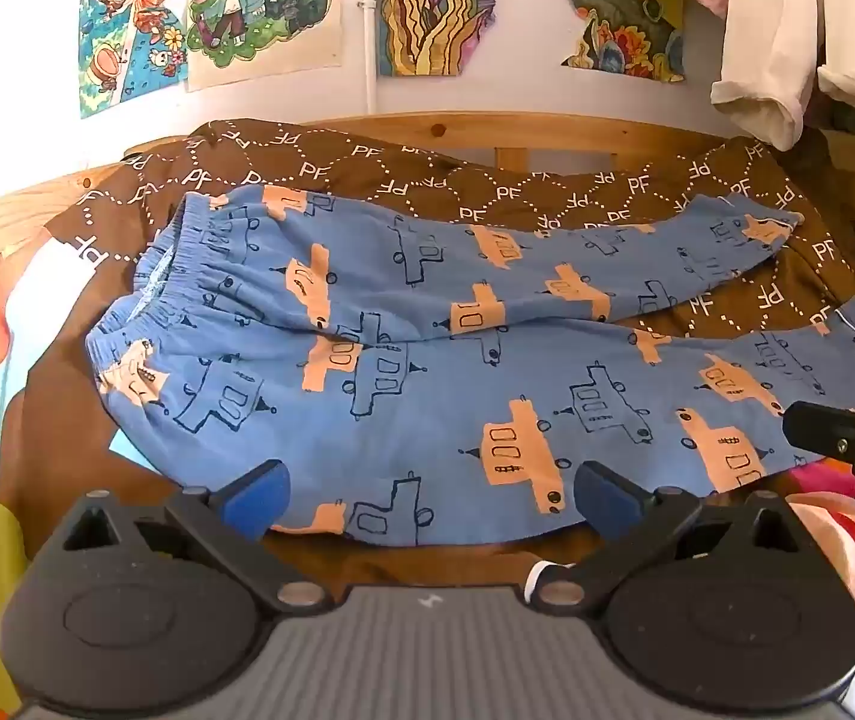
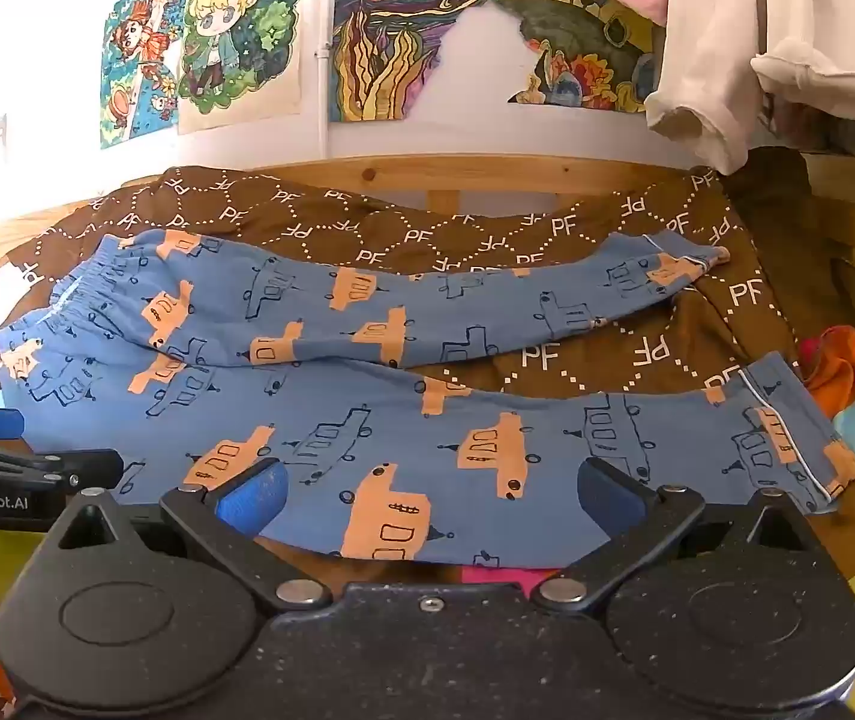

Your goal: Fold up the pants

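Note:
Blue pants (image 1: 427, 372) with orange and outlined car prints lie flat on a brown blanket (image 1: 403, 180), waistband at the left, the two legs spread apart toward the right. They also show in the right wrist view (image 2: 403, 420). My left gripper (image 1: 430, 501) is open and empty, just in front of the near leg's lower edge. My right gripper (image 2: 430, 498) is open and empty, at the near leg's lower edge further right. The right gripper's tip shows in the left wrist view (image 1: 847, 426); the left gripper shows at the left edge of the right wrist view (image 2: 13, 468).
The brown blanket (image 2: 637, 354) with white "PF" print covers a bed with a wooden frame (image 1: 547, 132). Drawings hang on the wall (image 1: 259, 12). White and pink clothes (image 1: 775, 48) hang at the upper right. Colourful fabric (image 2: 853, 384) lies at the right.

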